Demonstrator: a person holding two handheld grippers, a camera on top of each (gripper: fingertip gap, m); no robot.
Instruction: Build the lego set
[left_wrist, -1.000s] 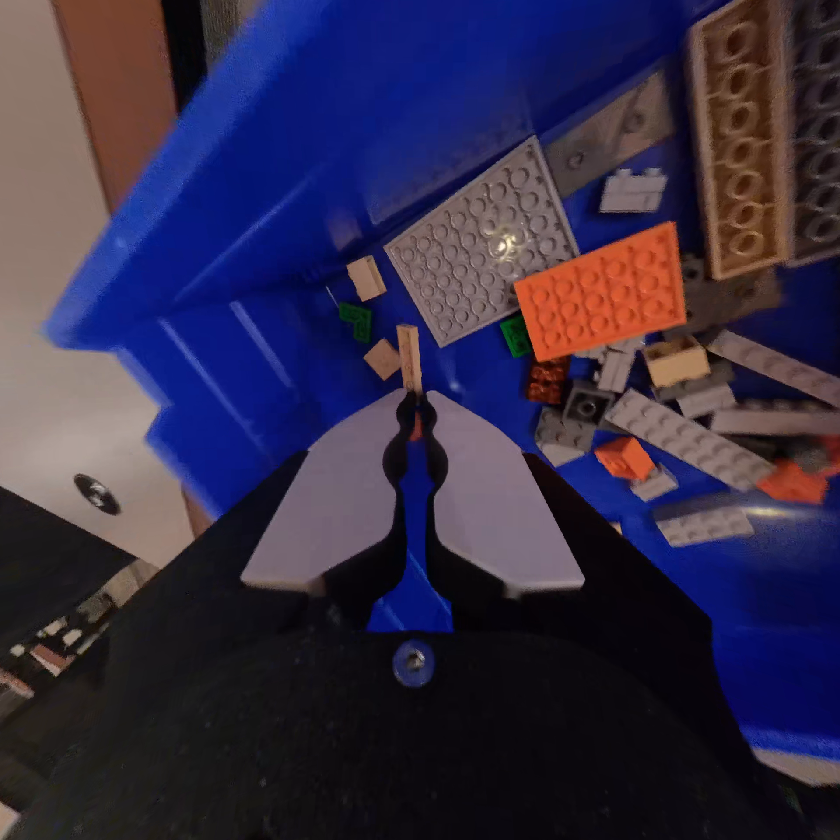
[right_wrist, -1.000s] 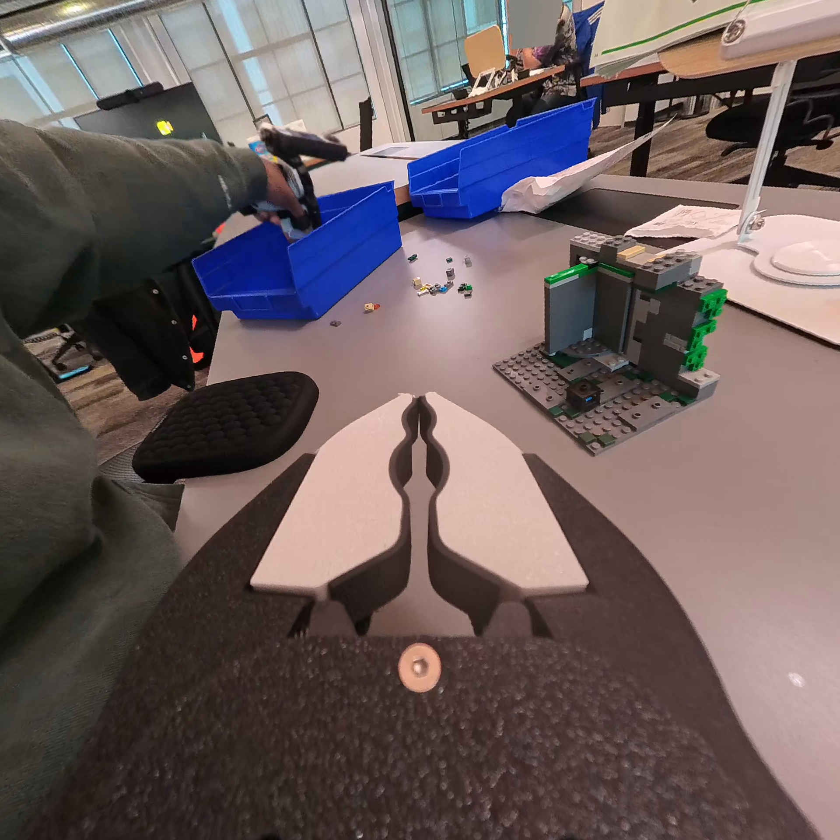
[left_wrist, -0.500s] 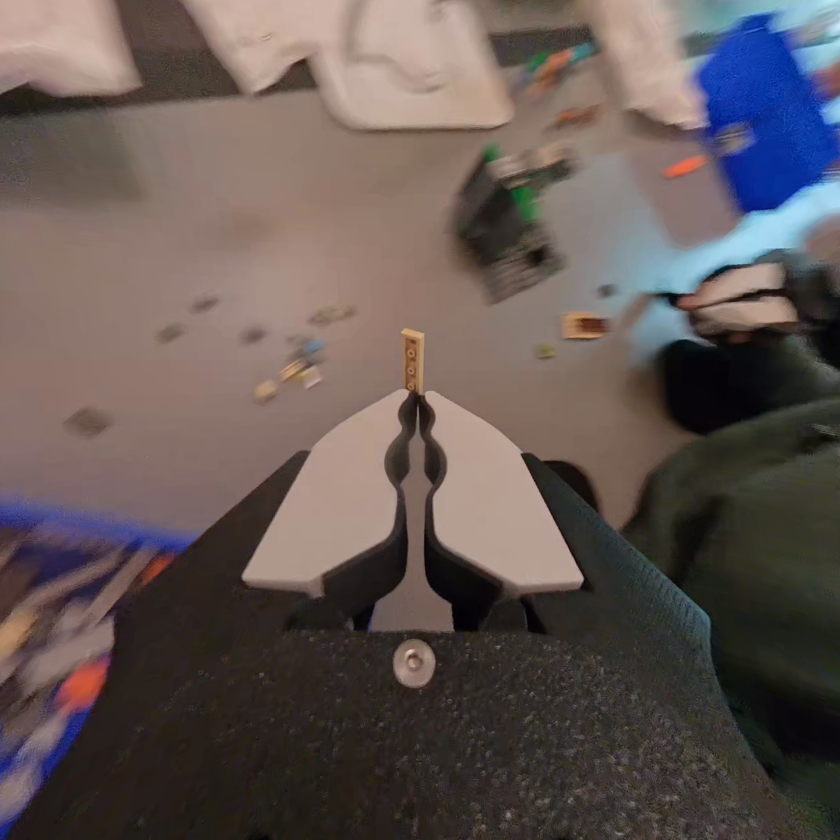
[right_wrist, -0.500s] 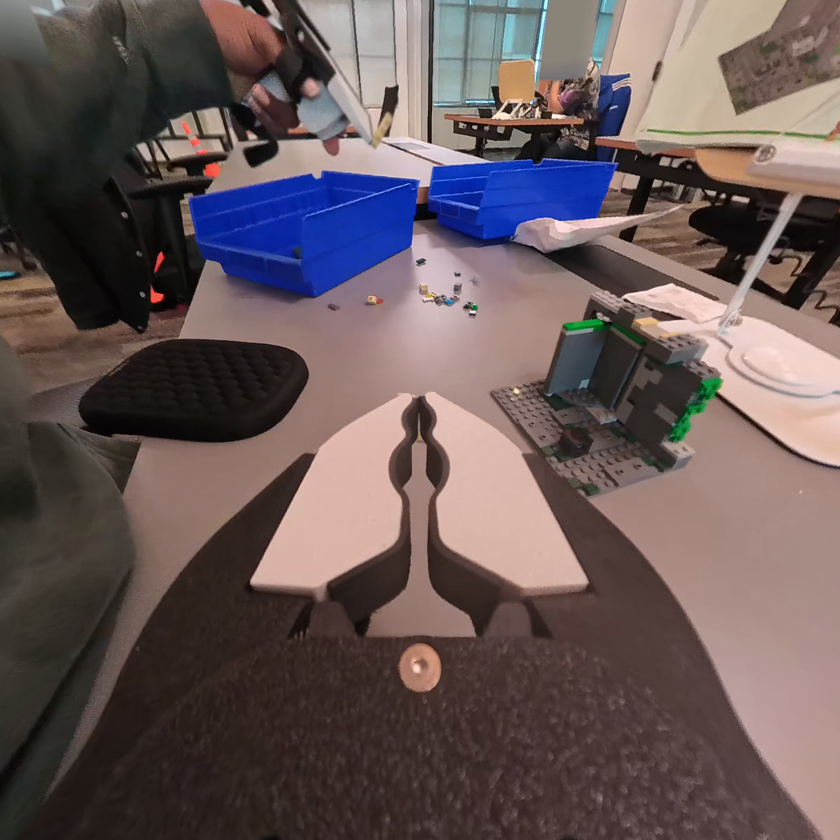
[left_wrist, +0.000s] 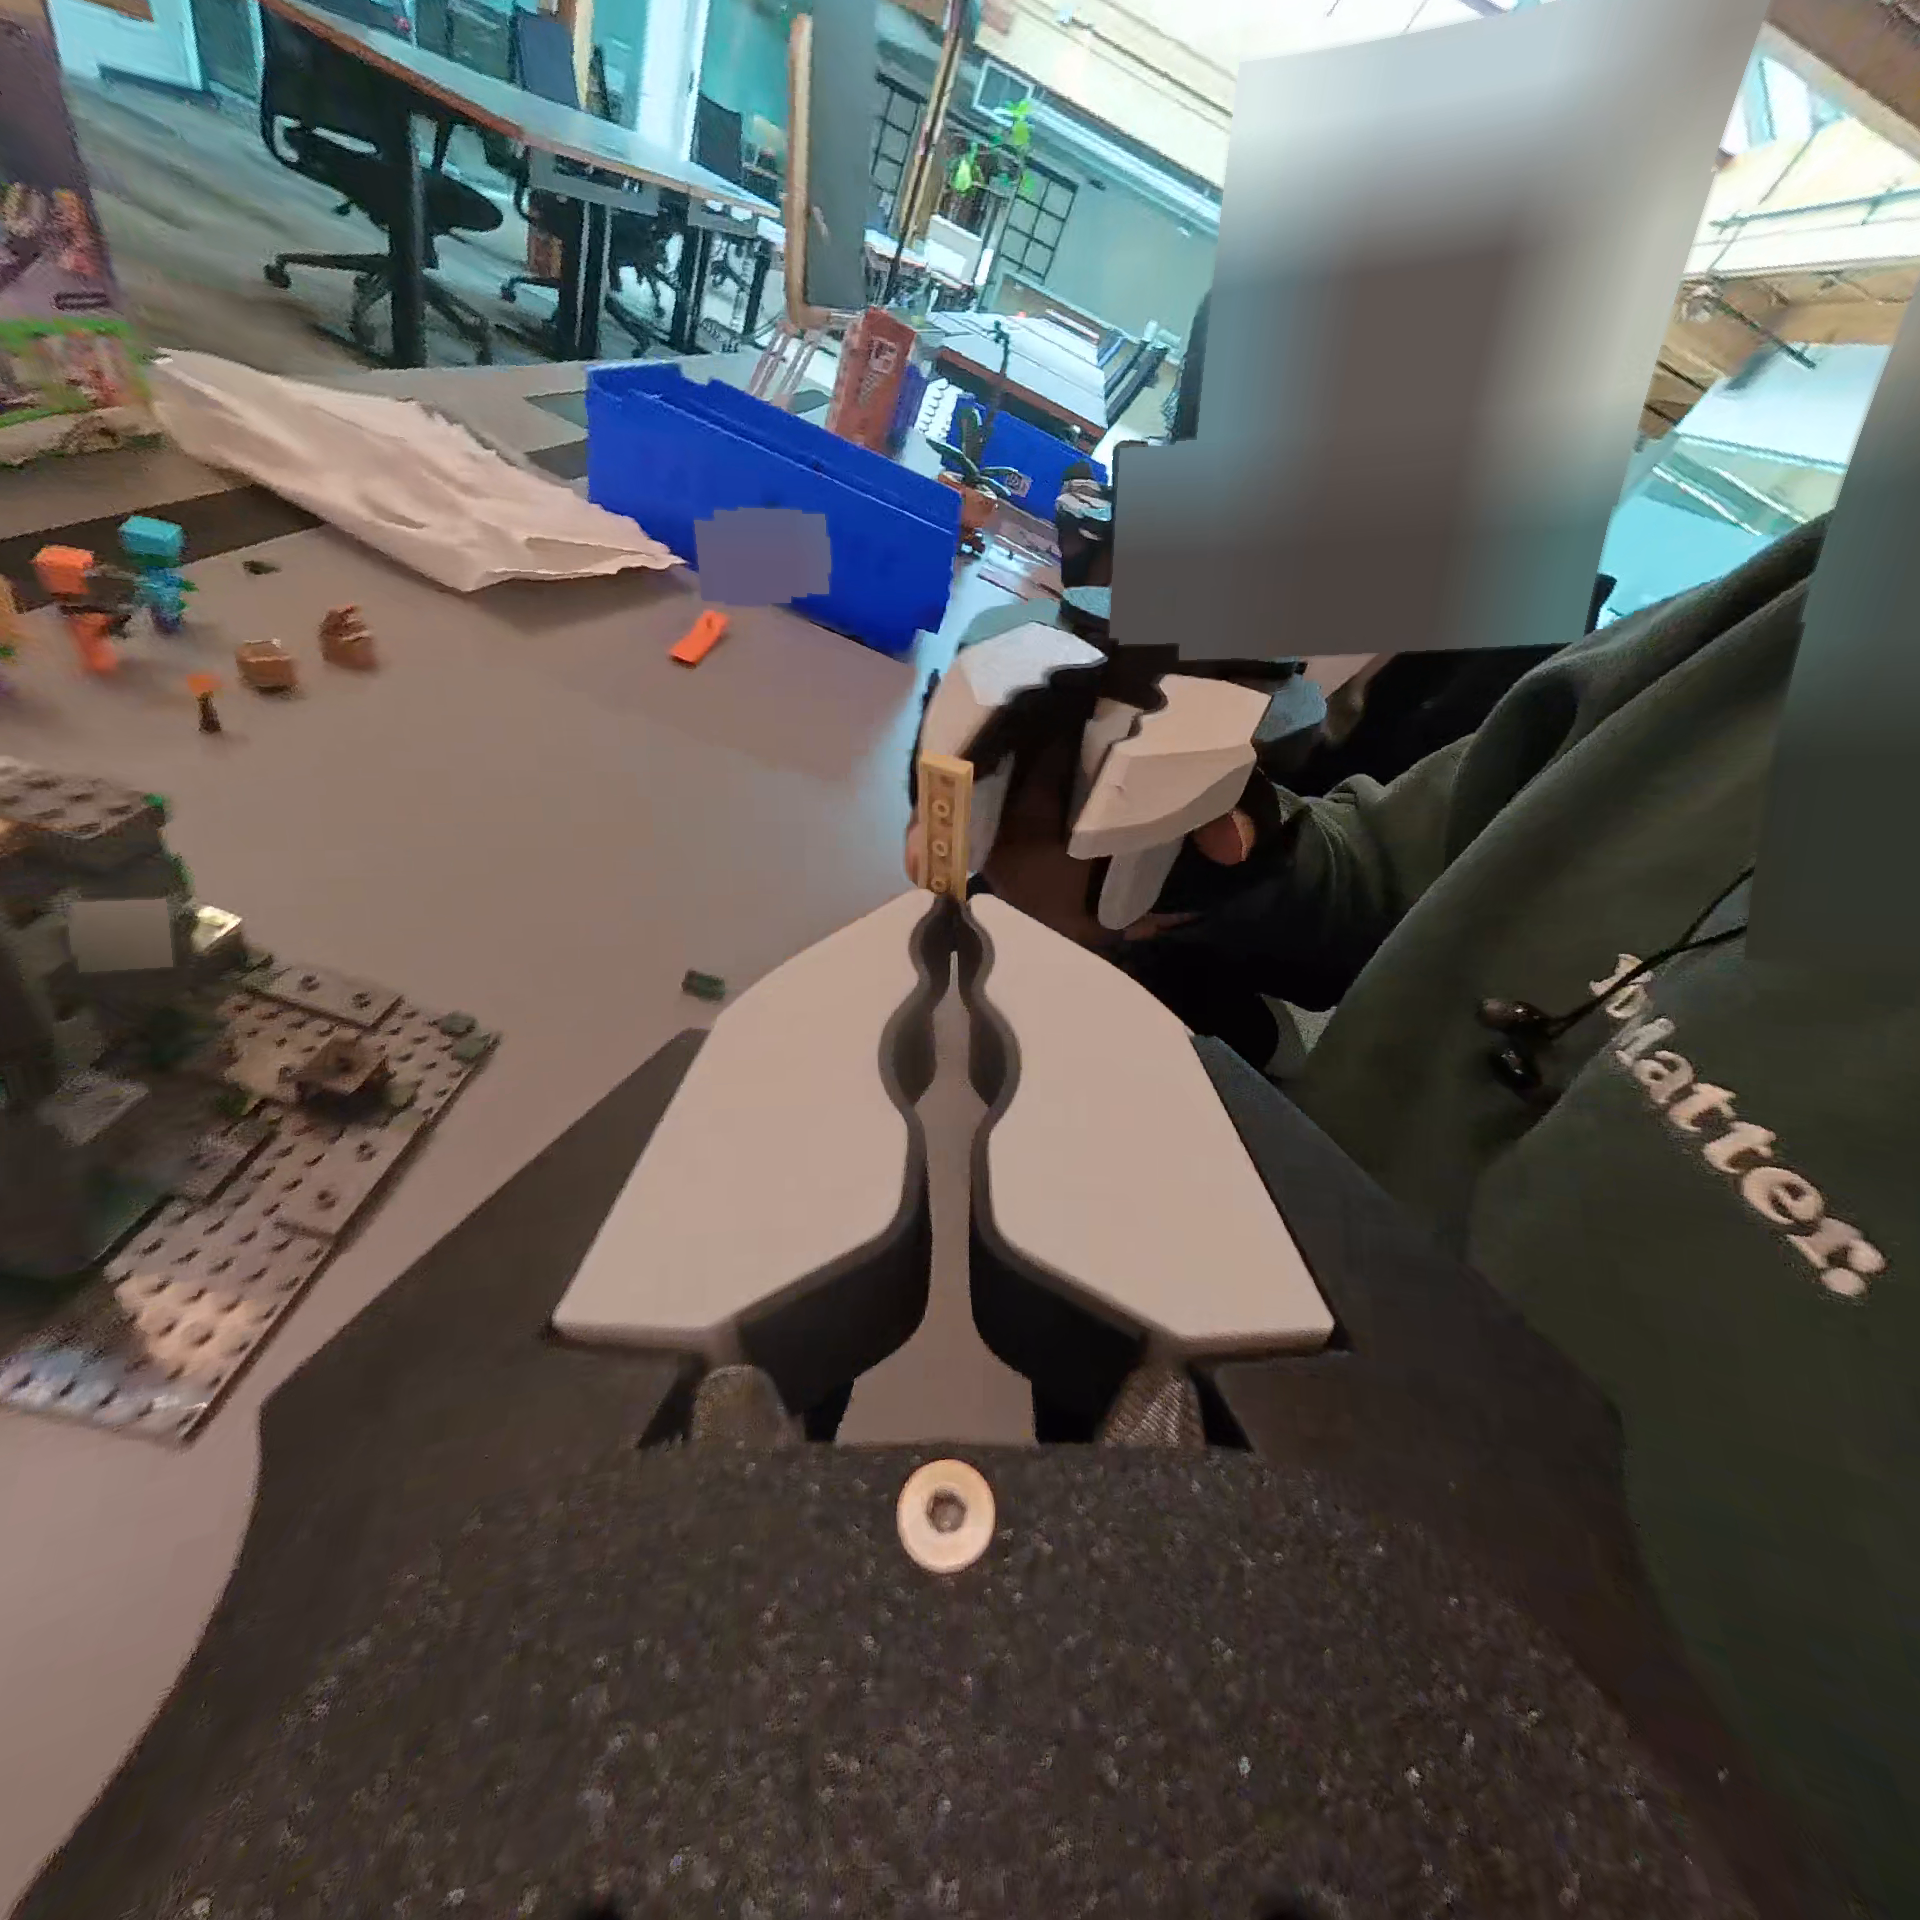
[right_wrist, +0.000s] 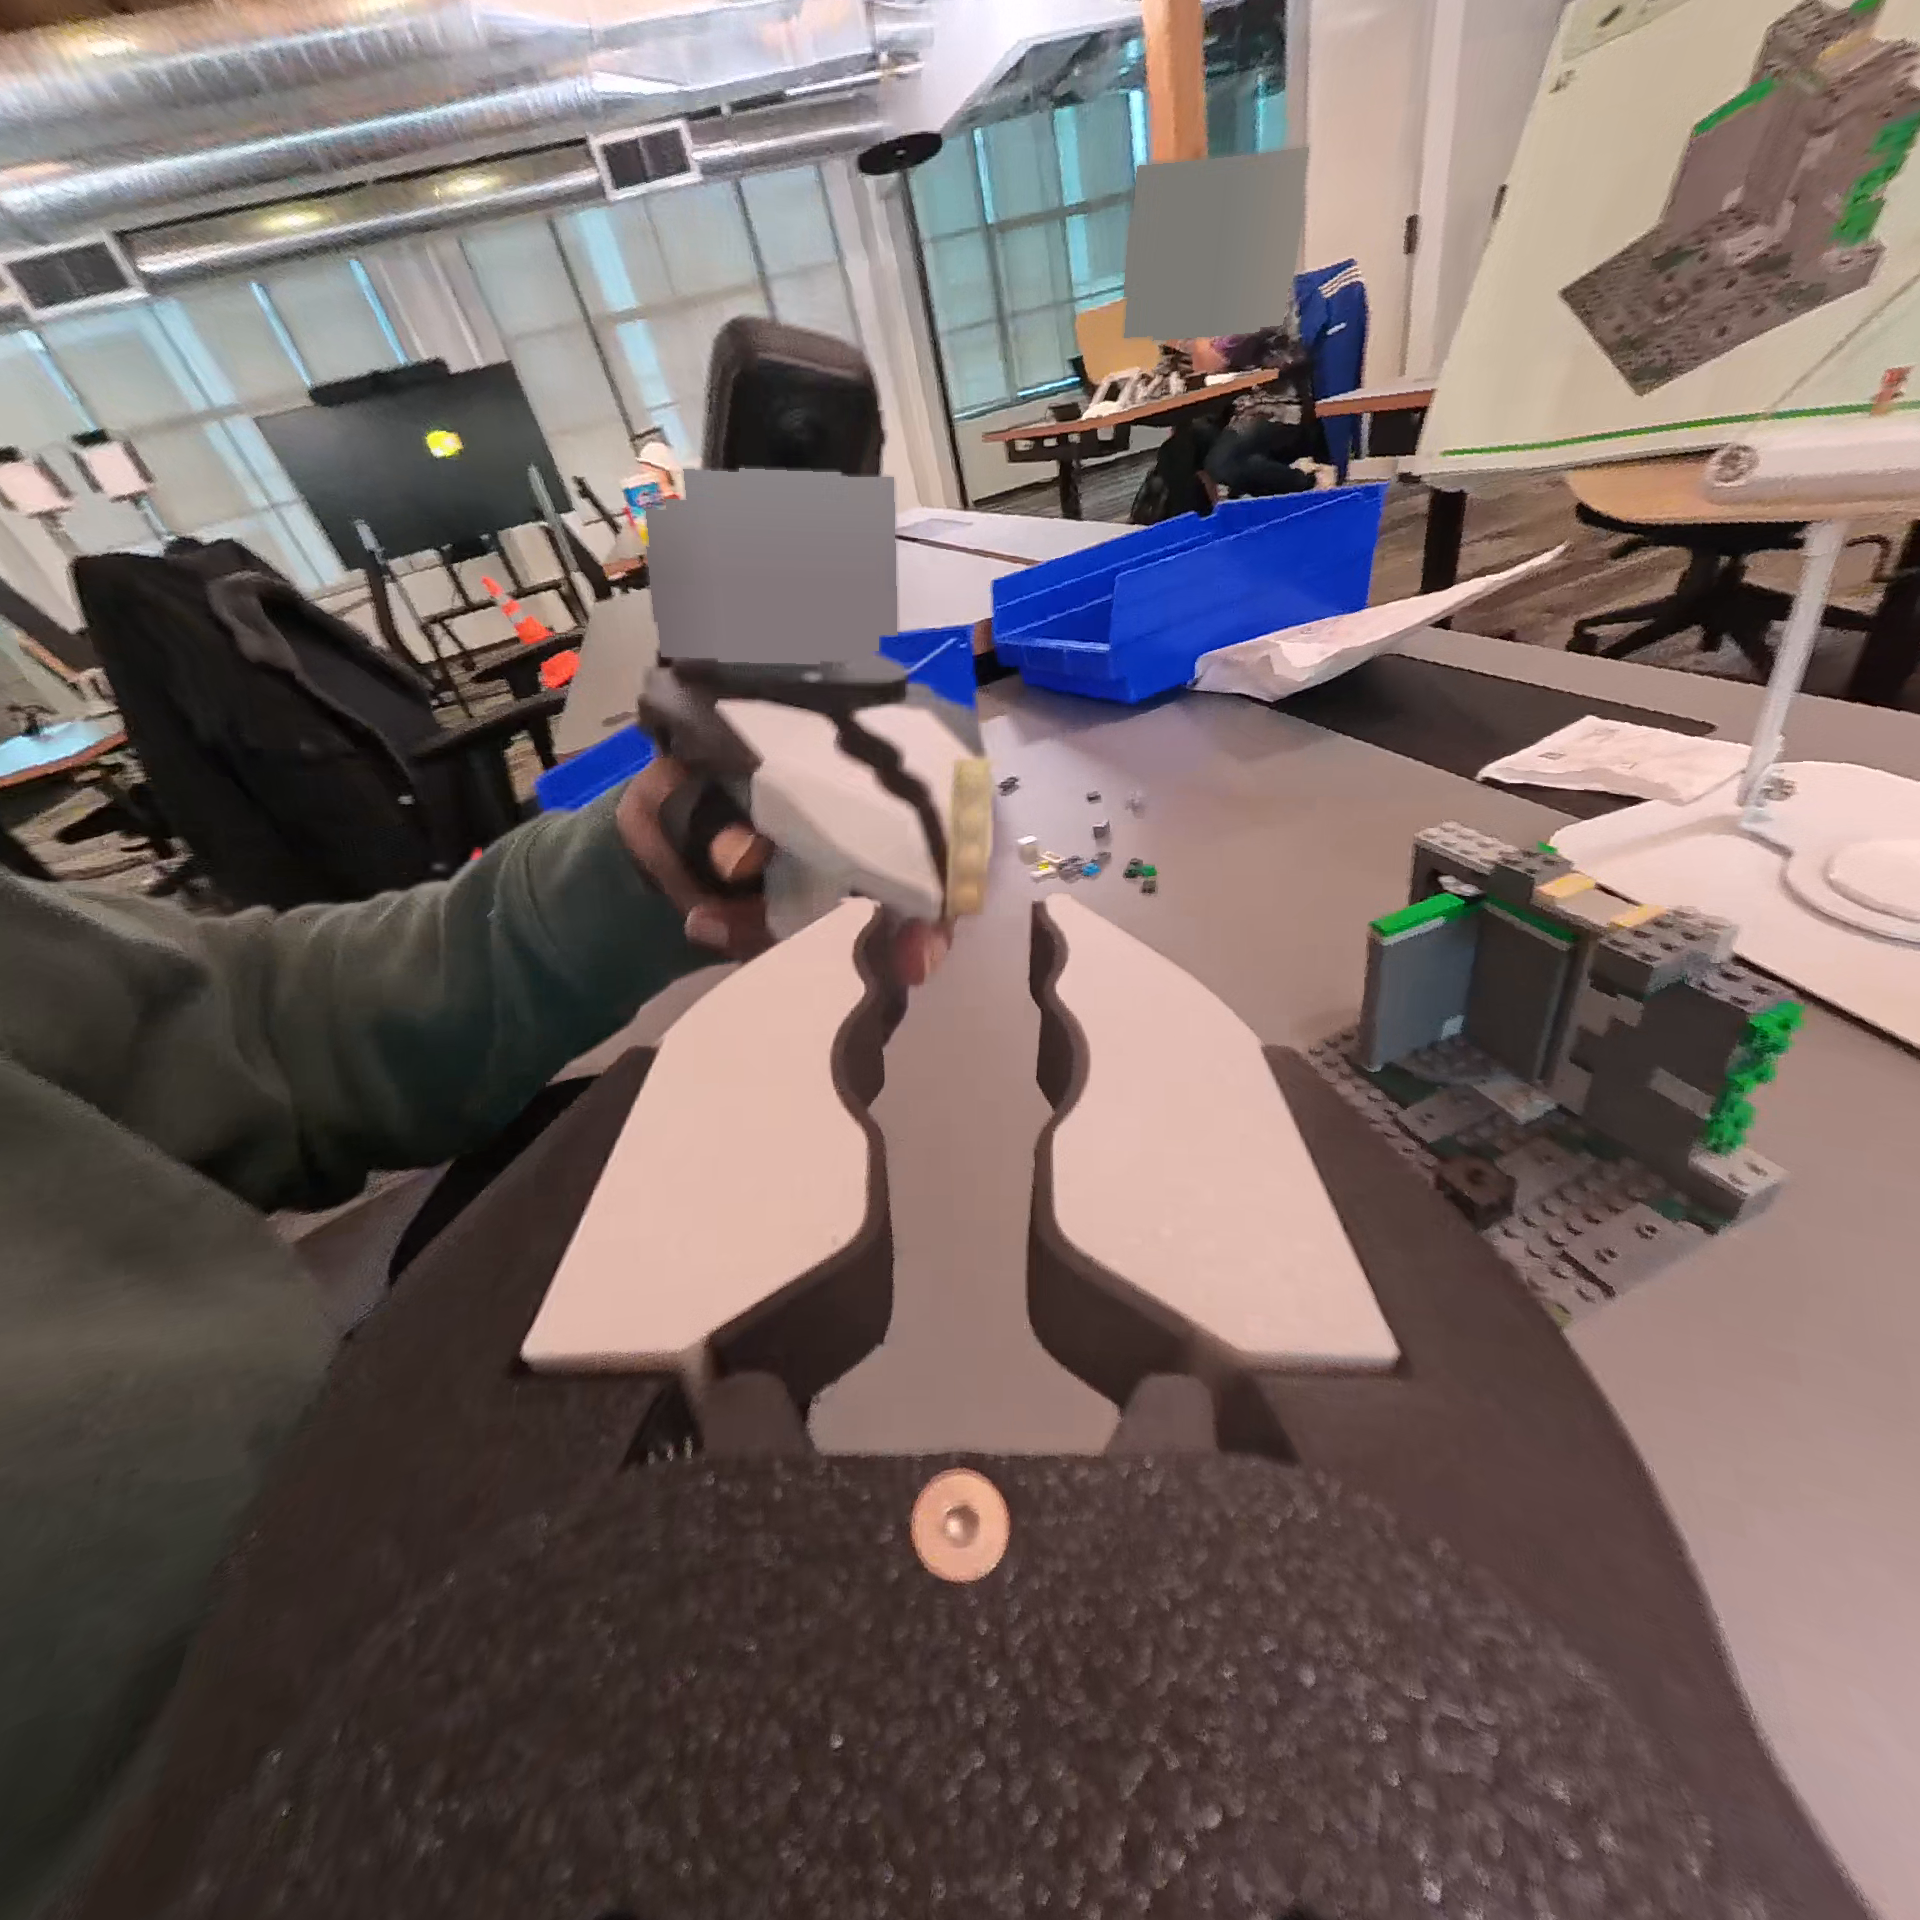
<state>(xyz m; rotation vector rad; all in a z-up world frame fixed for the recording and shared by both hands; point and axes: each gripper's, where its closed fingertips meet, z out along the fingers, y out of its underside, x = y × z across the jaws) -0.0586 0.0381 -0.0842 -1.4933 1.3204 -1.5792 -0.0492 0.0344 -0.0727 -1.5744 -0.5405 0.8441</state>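
My left gripper (left_wrist: 948, 914) is shut on a thin tan plate (left_wrist: 943, 836), which sticks up past its tips. It also shows in the right wrist view (right_wrist: 935, 842), with the tan plate (right_wrist: 968, 836) just left of and above my right gripper (right_wrist: 954, 914). My right gripper is open and empty, and faces the left one; it also shows in the left wrist view (left_wrist: 1117, 769), close behind the plate. The grey and green lego build (right_wrist: 1569, 1029) stands on its grey baseplate (left_wrist: 270, 1174) on the table, right of the right gripper.
Blue bins (right_wrist: 1184, 603) and crumpled white paper (left_wrist: 395, 488) lie at the table's far side. Small loose pieces (right_wrist: 1081, 847) are scattered mid-table. Minifigures (left_wrist: 114, 592) and an orange piece (left_wrist: 698, 636) lie beyond the build. An instruction sheet (right_wrist: 1704, 208) stands at right. Less than 4 cm separates the two grippers' tips.
My left gripper carried the tan plate out of the blue bin and across to the right gripper. My right gripper rose from the table and opened.
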